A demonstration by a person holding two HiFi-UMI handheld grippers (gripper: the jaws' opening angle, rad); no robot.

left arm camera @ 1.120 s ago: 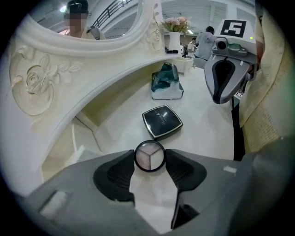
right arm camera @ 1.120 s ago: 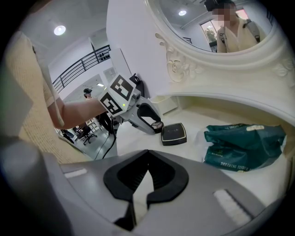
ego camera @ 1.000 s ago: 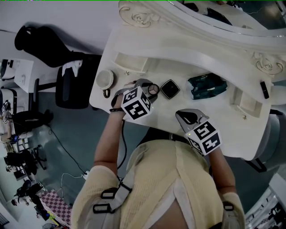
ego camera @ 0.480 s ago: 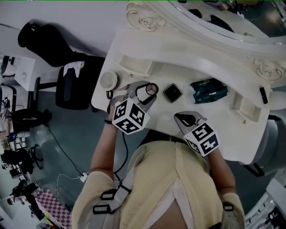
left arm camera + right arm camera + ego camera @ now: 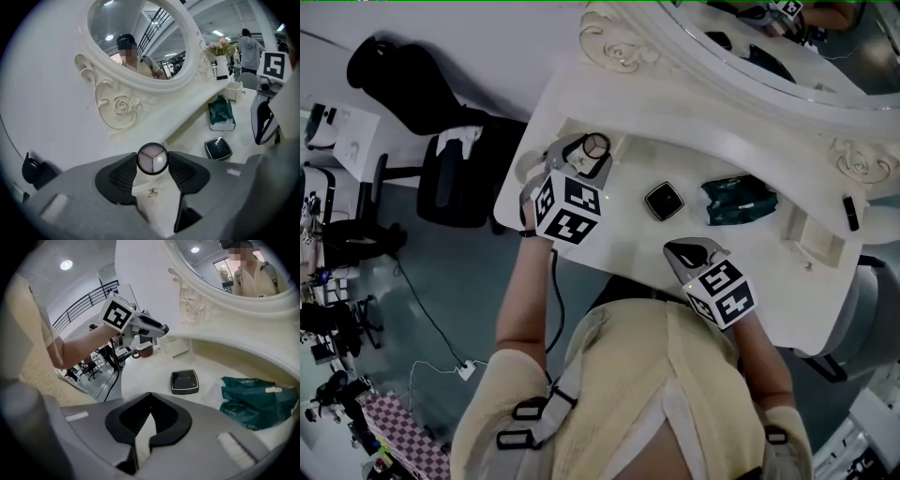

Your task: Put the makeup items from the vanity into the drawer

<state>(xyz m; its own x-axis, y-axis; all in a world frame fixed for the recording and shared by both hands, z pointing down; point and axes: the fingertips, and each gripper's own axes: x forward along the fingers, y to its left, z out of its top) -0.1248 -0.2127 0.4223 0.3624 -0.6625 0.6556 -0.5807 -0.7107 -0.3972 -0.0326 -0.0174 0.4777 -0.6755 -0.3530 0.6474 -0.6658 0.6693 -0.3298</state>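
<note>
Left gripper: the left gripper is clamped on the round eyeshadow compact; its two pads press the rim from opposite sides.
Place of the compact: we see it in the air at the left end of the vanity, above the front of the small left drawer (the drawer's little knob shows just under it, between the jaws).
Axis of the compact: it is a flat disc, so we find no long side. Its clear face, with three shade fields, is turned up and back toward the person. Its thin edge runs from one pad to the other.
Right gripper: the right gripper has its fingertips together, touching each other. It hovers over the front part of the tabletop and points down toward the back of the vanity.
Black square compact: it lies flat on the tabletop between the two grippers, apart from both. In the head view it is turned cornerwise.
Green pouch: it lies flat, just right of the square compact. Its long axis runs along the vanity, left to right.
Small black item: it lies at the far right end, beside the right drawer; we cannot tell what it is.
Mirror: it stands behind, in a carved white frame.
</note>
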